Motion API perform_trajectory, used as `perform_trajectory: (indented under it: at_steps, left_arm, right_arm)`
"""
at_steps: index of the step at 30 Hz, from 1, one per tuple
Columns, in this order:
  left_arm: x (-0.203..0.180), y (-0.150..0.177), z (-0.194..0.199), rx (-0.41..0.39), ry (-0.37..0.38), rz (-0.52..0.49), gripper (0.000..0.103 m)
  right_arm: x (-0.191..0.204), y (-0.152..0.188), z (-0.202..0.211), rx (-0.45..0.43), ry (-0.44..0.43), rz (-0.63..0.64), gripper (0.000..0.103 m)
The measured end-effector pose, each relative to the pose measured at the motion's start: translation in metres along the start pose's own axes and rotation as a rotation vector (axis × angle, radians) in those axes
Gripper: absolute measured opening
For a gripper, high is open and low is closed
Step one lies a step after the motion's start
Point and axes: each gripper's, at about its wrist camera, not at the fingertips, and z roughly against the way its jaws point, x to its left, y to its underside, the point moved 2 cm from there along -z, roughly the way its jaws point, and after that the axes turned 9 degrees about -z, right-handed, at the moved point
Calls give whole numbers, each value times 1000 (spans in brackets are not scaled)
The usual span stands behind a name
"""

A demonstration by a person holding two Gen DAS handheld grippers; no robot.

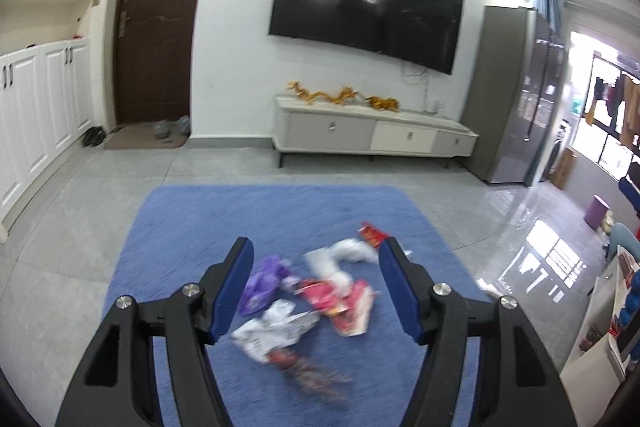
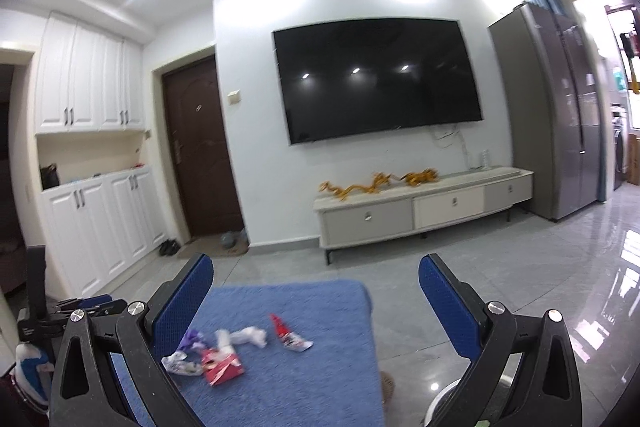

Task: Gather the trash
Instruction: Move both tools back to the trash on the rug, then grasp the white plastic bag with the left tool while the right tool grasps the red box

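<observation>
I saw the trash (image 1: 308,303) lying in a loose heap on the blue rug (image 1: 192,227): a purple wrapper (image 1: 262,281), crumpled white plastic (image 1: 344,255), a pink-red packet (image 1: 344,307), a white-and-silver wrapper (image 1: 272,335) and a red packet (image 1: 372,235) set slightly apart. It was blurred in my left view. My left gripper (image 1: 316,287) hung above the heap, jaws spread and empty. My right gripper (image 2: 316,303) also had its jaws wide apart, holding nothing.
</observation>
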Motion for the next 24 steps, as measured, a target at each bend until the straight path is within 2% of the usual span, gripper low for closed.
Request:
perform_trajectory:
  at_steps: [2, 8, 13, 19, 24]
  left_arm:
    - [8, 9, -10, 30, 0, 2, 73]
    - [8, 43, -60, 162, 20, -29, 73]
    - [11, 71, -102, 268, 32, -2, 73]
    - [26, 89, -132, 331, 46, 55, 73]
    - [35, 96, -143, 340, 85, 97, 73]
  right_arm:
    - [10, 11, -10, 39, -16, 12, 103]
    - [30, 47, -60, 189, -64, 20, 103]
    - [41, 93, -108, 351, -103, 12, 103]
    - [51, 145, -158, 530, -151, -16, 103]
    - [65, 185, -195, 660, -196, -36, 103]
